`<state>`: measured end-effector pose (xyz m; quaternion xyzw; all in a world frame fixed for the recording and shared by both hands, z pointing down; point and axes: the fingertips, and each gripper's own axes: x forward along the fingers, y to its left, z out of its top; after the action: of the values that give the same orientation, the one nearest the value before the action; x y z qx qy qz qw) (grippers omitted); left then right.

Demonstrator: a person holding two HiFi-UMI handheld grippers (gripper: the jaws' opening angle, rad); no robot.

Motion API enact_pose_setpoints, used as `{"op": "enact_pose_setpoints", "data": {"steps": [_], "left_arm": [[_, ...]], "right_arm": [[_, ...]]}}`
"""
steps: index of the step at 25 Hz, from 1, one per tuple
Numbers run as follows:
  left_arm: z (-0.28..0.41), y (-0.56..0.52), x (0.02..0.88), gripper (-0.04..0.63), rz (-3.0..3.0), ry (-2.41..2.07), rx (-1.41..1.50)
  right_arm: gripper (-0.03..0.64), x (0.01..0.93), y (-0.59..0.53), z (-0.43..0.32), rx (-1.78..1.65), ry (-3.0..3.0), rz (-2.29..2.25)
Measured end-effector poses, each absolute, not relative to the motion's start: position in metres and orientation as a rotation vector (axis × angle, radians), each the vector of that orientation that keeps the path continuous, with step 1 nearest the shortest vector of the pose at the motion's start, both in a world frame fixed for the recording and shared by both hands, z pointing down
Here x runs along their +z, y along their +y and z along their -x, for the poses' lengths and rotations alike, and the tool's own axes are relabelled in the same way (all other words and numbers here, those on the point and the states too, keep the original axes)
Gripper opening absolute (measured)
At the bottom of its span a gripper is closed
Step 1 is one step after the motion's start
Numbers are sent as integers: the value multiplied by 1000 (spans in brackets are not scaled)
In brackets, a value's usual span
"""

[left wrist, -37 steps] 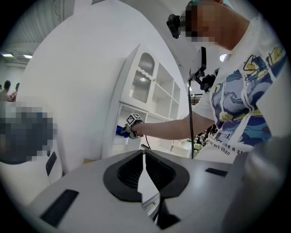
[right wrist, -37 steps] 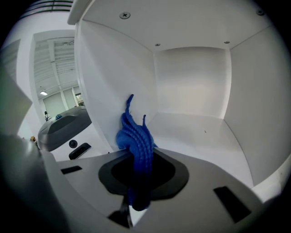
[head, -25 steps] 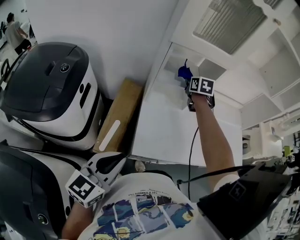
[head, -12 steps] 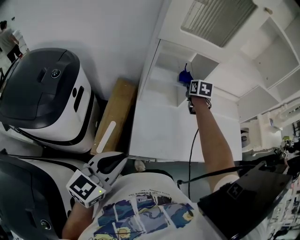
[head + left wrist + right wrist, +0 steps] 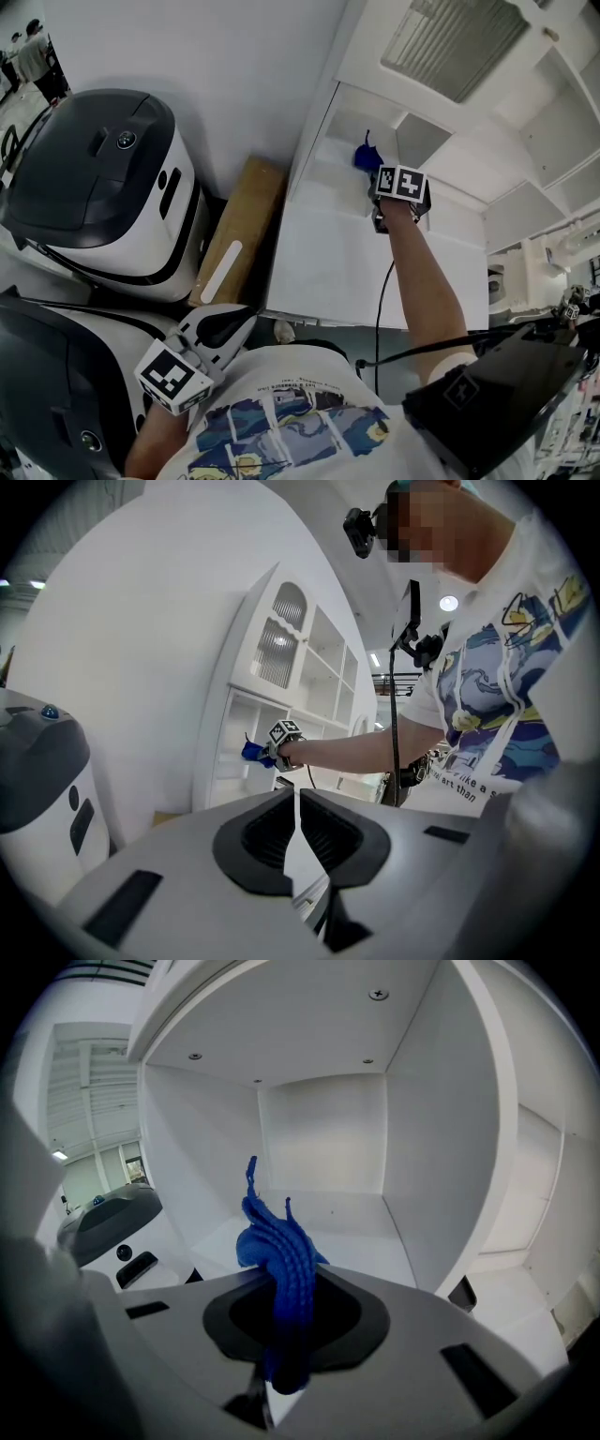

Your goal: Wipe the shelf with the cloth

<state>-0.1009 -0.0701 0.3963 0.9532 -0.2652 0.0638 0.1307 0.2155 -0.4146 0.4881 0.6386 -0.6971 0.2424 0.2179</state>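
A blue ribbed cloth [image 5: 277, 1251] is pinched between the jaws of my right gripper [image 5: 286, 1321], bunched and sticking out ahead of them. In the head view the right gripper [image 5: 382, 187] reaches into a white shelf compartment [image 5: 342, 155] with the blue cloth [image 5: 366, 156] at its tip, hanging just above the shelf floor [image 5: 328, 1227]. My left gripper [image 5: 225, 326] hangs low by the person's torso, its jaws nearly touching with nothing between them [image 5: 298, 832]. The left gripper view shows the cloth [image 5: 253, 753] far off at the shelf.
The white cabinet [image 5: 487, 112] has more open compartments and a louvred door [image 5: 450, 37]. Two big black-and-white machines [image 5: 94, 187] stand on the left. A brown board [image 5: 239, 230] leans between machine and cabinet. A cable [image 5: 380, 309] trails from the right gripper.
The right gripper with the cloth has shifted only slightly at the compartment mouth; most of the apparent motion is the head camera. The left gripper has stayed put.
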Motion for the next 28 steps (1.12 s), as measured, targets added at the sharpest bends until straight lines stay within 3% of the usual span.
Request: {"op": "enact_pose_setpoints", "data": {"steps": [28], "left_arm": [[154, -46, 399, 29, -2700, -903, 176]], "right_arm": [[67, 493, -424, -87, 769, -2142, -1617]]}}
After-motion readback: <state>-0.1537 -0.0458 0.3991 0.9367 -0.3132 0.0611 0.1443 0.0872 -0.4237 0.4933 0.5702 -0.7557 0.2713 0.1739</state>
